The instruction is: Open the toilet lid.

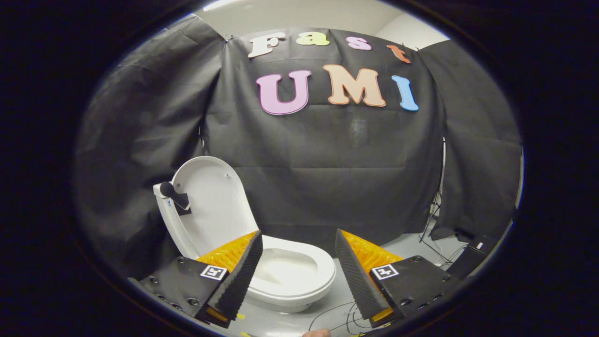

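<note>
White plastic throughout, the toilet (281,274) stood on the pale floor (412,245) against the booth's black cloth wall (327,164), at about ten to eleven o'clock from the tongs (298,252). Its lid (213,206) was found already raised, standing close to upright behind the bowl with the inner face turned toward the camera; the seat (323,271) lay down over the bowl. A small dark handle piece (174,195) was fixed to the lid's far edge at roughly nine o'clock. The tongs were spread wide with nothing between the fingers; the left finger overlapped the near side of the seat in the view, though contact could not be confirmed, and the right finger stood clear over bare floor. Loose black cables (339,316) ran across the floor at about five o'clock from the bowl, and a dark box (470,260) sat at three o'clock by the wall. In this inspector's judgement the opening itself appeared complete, and the step in hand was the withdrawal. To do it well, the tongs should be kept spread, drawn straight back and slightly upward away from the seat, so that neither finger catches the rim or nudges the lid forward off its rest, and the cables should be avoided.
</note>
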`<state>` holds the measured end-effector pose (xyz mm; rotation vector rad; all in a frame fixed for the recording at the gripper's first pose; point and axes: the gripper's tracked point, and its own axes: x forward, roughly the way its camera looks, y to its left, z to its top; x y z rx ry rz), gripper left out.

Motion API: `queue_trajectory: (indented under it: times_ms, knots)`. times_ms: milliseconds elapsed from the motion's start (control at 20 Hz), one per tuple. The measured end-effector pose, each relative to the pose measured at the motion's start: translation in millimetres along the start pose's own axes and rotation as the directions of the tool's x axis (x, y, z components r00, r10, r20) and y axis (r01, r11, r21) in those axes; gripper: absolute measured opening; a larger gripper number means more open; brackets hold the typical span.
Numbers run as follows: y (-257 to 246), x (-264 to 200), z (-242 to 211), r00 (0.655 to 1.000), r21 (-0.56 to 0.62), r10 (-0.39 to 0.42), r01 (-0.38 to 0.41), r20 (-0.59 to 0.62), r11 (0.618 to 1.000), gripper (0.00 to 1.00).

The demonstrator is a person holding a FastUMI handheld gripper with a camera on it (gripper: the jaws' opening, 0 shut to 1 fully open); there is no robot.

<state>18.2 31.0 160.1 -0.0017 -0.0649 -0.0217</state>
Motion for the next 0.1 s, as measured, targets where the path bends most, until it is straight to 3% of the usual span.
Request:
queue_trajectory:
  times_ms: [100]
  knots:
    - [-1.5,-0.7,0.7,1.0,-0.004,-0.007,0.007,0.005,1.0,0.96]
